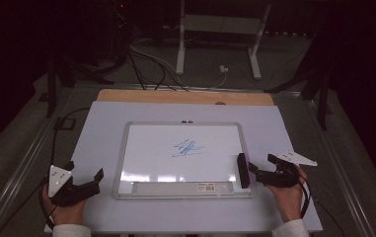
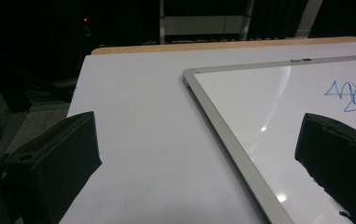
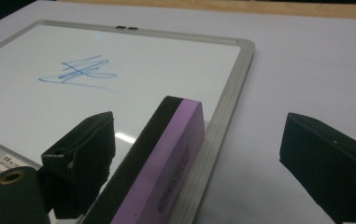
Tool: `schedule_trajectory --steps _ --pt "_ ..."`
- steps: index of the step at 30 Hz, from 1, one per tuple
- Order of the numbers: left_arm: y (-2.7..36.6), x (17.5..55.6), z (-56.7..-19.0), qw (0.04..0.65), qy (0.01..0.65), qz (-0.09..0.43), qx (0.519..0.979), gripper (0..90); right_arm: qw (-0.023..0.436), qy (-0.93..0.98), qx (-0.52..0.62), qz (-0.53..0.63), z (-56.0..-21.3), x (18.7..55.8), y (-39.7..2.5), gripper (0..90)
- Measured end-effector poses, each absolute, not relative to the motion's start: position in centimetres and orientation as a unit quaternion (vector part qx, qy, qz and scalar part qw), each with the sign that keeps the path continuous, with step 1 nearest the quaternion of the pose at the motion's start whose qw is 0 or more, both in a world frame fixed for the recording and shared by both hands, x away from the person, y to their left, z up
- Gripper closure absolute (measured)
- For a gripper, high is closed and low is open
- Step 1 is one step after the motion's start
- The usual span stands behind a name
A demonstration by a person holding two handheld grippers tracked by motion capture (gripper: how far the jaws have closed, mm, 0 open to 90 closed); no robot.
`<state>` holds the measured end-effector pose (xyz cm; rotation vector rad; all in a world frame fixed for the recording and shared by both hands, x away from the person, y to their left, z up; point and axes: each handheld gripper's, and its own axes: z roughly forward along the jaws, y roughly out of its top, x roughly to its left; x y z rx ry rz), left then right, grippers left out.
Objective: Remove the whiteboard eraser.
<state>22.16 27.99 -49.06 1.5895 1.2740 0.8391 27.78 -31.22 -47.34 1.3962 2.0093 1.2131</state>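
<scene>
A silver-framed whiteboard (image 1: pixel 183 159) is laid flat on the white table (image 1: pixel 101 128), with a blue scribble (image 1: pixel 188 147) near its centre. A purple eraser (image 3: pixel 166 158) is seen on the board's right frame, between the right gripper (image 1: pixel 254 173)'s spread jaws, untouched. The left gripper (image 1: pixel 84 180) is held wide open, empty, left of the board.

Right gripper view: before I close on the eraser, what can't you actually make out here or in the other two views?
- Eraser: its near end is cut off by the bottom edge of the right gripper view; the print on its purple side is too small to read.
- Label on the whiteboard tray: too small in the high view.
- Blue scribble: cut off by the left gripper view's right edge.
</scene>
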Motion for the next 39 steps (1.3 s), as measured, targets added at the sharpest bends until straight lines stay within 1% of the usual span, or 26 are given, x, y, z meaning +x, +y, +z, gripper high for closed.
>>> schedule_trajectory --steps 8,10,18,24,39 --pt "27.88 22.21 -49.09 0.452 0.514 0.338 0.646 0.7 0.186 0.728 0.507 0.422 -47.8 27.91 -30.99 15.7" --pt "27.85 22.21 -49.08 0.451 0.514 0.338 0.647 0.7 0.182 0.729 0.508 0.421 -47.85 27.9 -30.95 18.2" --pt "27.86 22.21 -49.09 0.451 0.514 0.338 0.647 0.7 0.167 0.732 0.512 0.417 -48.07 27.8 -30.53 37.8" --pt "27.78 22.21 -49.09 0.452 0.513 0.339 0.646 0.7 0.143 0.737 0.512 0.418 -48.27 27.84 -30.41 49.5" --pt "27.72 22.25 -49.07 0.45 0.513 0.339 0.648 0.7 0.118 0.732 0.526 0.417 -48.31 27.75 -30.42 52.6"
